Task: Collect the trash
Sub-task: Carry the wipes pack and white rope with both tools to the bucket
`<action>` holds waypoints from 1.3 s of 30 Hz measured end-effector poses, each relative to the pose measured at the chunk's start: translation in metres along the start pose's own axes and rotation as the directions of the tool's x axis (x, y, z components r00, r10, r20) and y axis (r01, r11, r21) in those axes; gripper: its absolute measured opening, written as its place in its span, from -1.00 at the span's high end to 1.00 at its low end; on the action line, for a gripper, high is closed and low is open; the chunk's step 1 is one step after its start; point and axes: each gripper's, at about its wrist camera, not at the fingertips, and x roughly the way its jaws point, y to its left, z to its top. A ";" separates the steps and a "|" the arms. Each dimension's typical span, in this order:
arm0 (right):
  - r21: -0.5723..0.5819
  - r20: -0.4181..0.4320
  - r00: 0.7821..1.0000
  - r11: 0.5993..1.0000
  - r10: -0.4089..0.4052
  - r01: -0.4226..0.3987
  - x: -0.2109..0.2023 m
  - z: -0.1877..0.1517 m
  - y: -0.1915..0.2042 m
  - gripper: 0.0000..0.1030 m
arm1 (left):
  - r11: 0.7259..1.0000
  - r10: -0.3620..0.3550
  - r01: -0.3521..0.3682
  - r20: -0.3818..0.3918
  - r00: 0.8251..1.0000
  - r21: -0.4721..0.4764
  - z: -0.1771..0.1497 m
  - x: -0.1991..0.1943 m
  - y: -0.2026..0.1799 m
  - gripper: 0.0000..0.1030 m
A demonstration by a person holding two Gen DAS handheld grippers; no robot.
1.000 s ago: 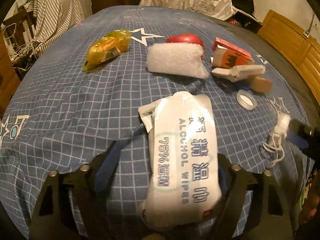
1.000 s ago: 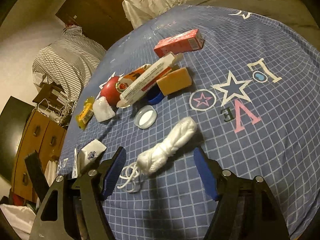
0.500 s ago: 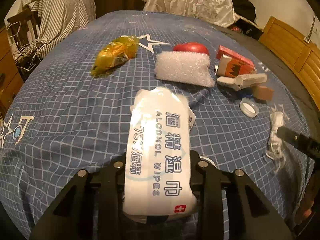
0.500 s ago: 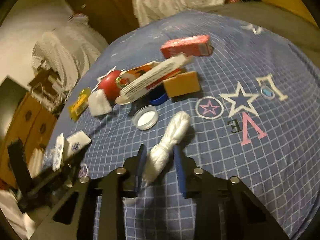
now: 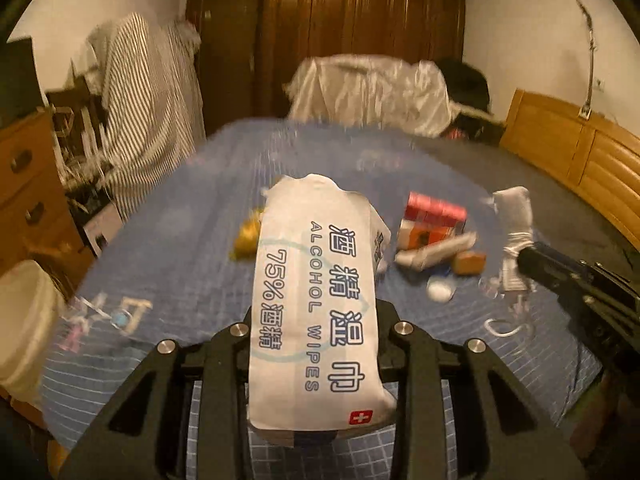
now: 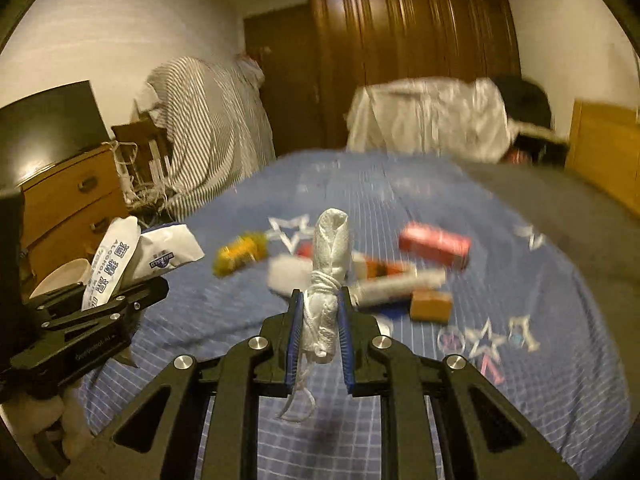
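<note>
Above the blue checked bedspread (image 5: 192, 232), my left hand-held gripper (image 5: 316, 344) is clamped on a white pack of alcohol wipes (image 5: 316, 300); the pack stands lengthwise between the fingers and is clear of the bed. My right hand-held gripper (image 6: 320, 340) has a white knotted plastic bag (image 6: 328, 280) between its blue pads (image 6: 295, 340). The jaws are closing on it, the pads pressing its sides, and a loose loop of its tie hangs below. The bag is likewise lifted off the bed.

On the bedspread beyond, partly blurred: a yellow wrapper (image 6: 238, 254), a white foam piece (image 6: 288, 276), a red box (image 6: 434, 244), an orange-and-white carton (image 5: 428, 236), a long white box (image 5: 436, 252), a small tan block (image 6: 430, 304) and a white lid (image 5: 440, 290).

Further out, a wooden dresser (image 6: 68, 200) stands to the left, a striped cloth (image 6: 212, 128) hangs beside it, a white sheet (image 6: 428, 120) lies heaped at the far end of the bed, and a dark wardrobe (image 6: 412, 40) is behind.
</note>
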 end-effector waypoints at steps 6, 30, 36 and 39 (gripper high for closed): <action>-0.071 0.110 0.992 0.995 -0.057 0.065 -0.036 0.018 0.031 0.65 | 1.000 0.024 -0.025 0.099 0.995 0.015 0.012 -0.032 -0.013 0.41; -0.039 0.118 0.989 0.995 -0.091 0.097 -0.060 0.018 0.030 0.65 | 0.999 -0.008 0.005 0.101 0.995 0.032 0.011 -0.036 -0.022 0.41; -0.050 0.112 0.990 0.995 -0.081 0.087 -0.057 0.022 0.035 0.65 | 0.999 -0.006 0.002 0.103 0.995 0.036 0.012 -0.036 -0.018 0.41; -0.056 0.112 0.992 0.996 -0.055 0.062 -0.052 0.029 0.042 0.65 | 0.999 0.017 -0.020 0.112 0.994 0.028 0.014 -0.040 -0.009 0.41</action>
